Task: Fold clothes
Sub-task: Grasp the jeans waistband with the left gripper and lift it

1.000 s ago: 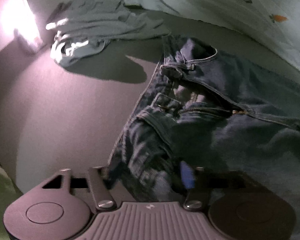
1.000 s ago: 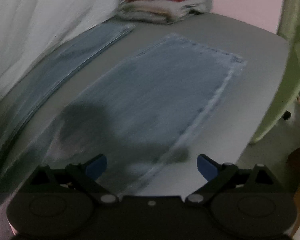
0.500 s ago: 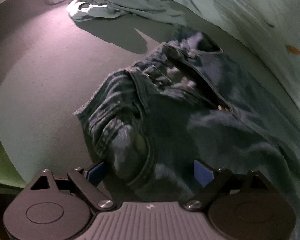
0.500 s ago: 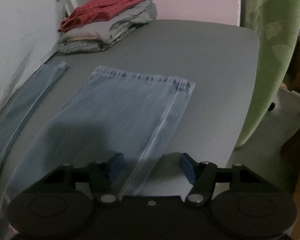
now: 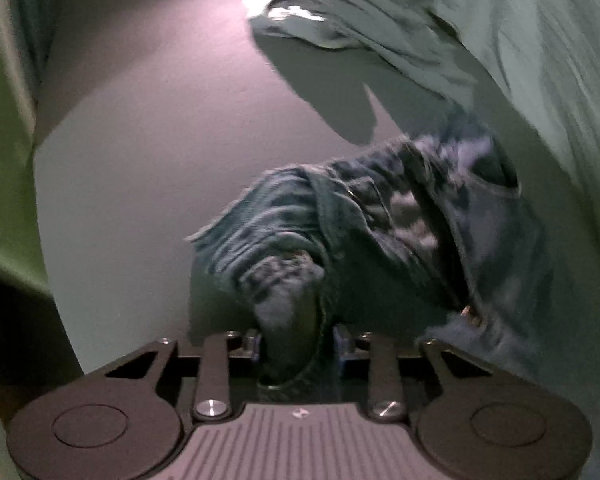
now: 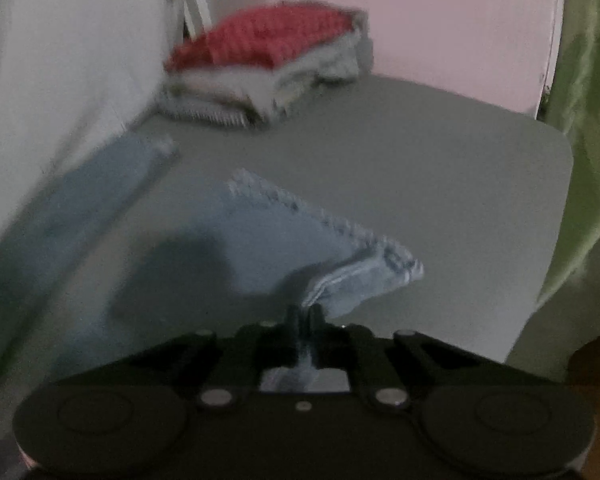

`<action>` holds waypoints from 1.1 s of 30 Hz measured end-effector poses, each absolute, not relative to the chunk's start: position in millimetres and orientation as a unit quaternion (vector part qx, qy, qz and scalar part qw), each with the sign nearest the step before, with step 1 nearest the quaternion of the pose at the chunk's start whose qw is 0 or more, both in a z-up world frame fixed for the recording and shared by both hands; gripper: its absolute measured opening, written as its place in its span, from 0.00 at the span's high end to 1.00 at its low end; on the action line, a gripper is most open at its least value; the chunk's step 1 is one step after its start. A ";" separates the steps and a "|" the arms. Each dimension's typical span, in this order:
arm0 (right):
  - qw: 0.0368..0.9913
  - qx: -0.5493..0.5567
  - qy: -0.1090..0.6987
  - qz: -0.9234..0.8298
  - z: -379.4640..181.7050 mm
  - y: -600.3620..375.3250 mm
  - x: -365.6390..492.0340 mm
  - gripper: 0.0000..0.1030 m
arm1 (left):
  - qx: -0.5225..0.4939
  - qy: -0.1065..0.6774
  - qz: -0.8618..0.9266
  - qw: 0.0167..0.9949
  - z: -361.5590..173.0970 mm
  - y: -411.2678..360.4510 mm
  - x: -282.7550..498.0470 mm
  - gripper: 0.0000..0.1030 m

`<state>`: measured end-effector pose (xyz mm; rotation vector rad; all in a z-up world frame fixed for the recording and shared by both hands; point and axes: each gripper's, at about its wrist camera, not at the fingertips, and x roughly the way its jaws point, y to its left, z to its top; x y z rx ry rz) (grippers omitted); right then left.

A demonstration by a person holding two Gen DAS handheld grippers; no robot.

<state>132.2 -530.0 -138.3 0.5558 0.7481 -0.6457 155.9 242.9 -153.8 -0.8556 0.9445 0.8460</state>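
Counts: one pair of jeans, two grippers, one folded stack, one loose garment.

One pair of jeans: its bunched waist (image 5: 380, 216) lies near the table's (image 5: 148, 152) back edge, and its two legs show in the right wrist view, one (image 6: 284, 248) out in the middle, one (image 6: 100, 192) along the left edge. Two grippers, left gripper (image 5: 296, 344) and right gripper (image 6: 305, 316). One stack of folded clothes (image 6: 268, 64) at the far left corner, its layers too blurred to count. One crumpled pale garment (image 5: 340, 20) near the far edge.

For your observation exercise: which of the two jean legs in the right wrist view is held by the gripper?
The nearer, wider leg; the right gripper pinches its hem corner.
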 end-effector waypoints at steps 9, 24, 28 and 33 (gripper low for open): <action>0.883 0.171 0.326 -0.290 -76.3 -519.6 132.2 0.95 | -0.499 0.359 0.380 0.691 -106.5 251.6 128.2 0.86; 0.904 0.159 0.286 -0.277 -20.6 -514.7 316.3 0.96 | -0.463 0.369 0.400 0.700 -69.8 260.0 269.9 0.88; 0.898 0.165 0.313 -0.260 -31.6 -517.2 442.0 0.95 | -0.470 0.389 0.395 0.687 -82.2 276.3 360.9 0.81; 0.898 0.151 0.330 -0.250 -56.8 -509.0 569.5 0.45 | -0.352 0.454 0.361 0.735 -109.9 272.1 466.4 0.36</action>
